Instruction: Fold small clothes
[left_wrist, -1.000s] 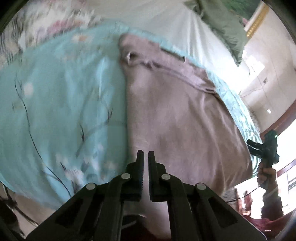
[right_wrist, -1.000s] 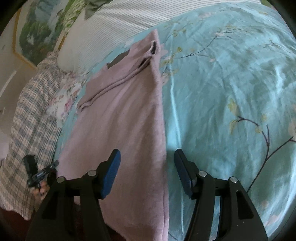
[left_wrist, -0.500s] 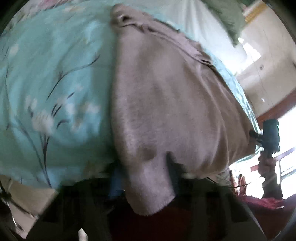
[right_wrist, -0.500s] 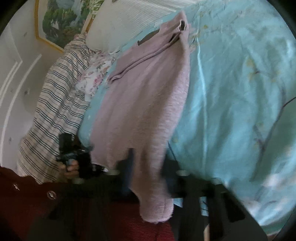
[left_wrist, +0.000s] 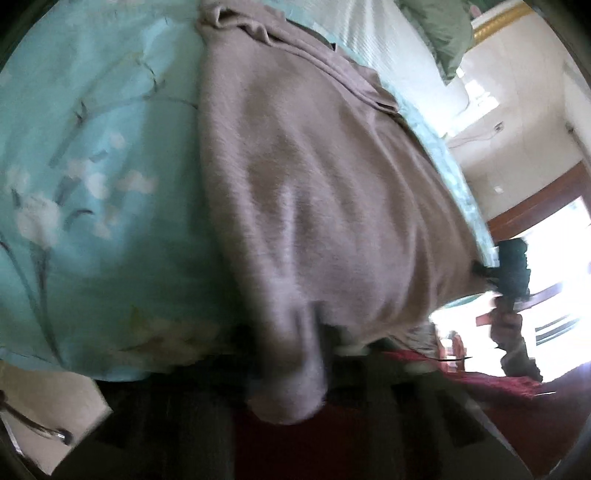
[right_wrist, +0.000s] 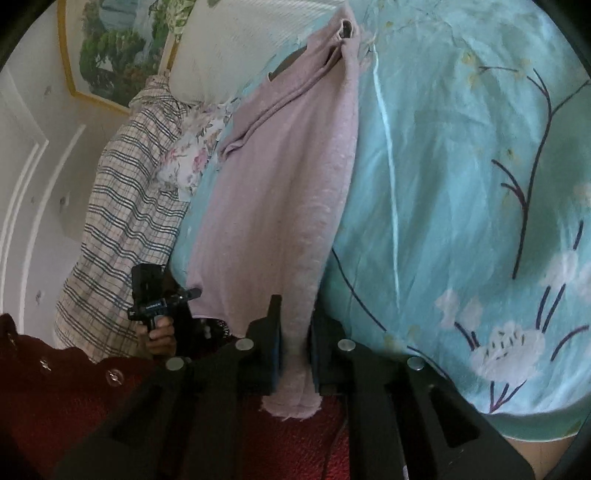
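— Fabric is seen where in the left wrist view?
— A mauve garment (left_wrist: 314, 206) is spread on the teal floral bedspread (left_wrist: 92, 166); its near corner is draped over the blurred left gripper (left_wrist: 295, 369), whose closure cannot be told.
— And in the right wrist view?
— The garment's (right_wrist: 273, 206) hem corner is pinched between the fingers of the right gripper (right_wrist: 293, 350). A plaid cloth (right_wrist: 122, 221) is seen beside the bed.
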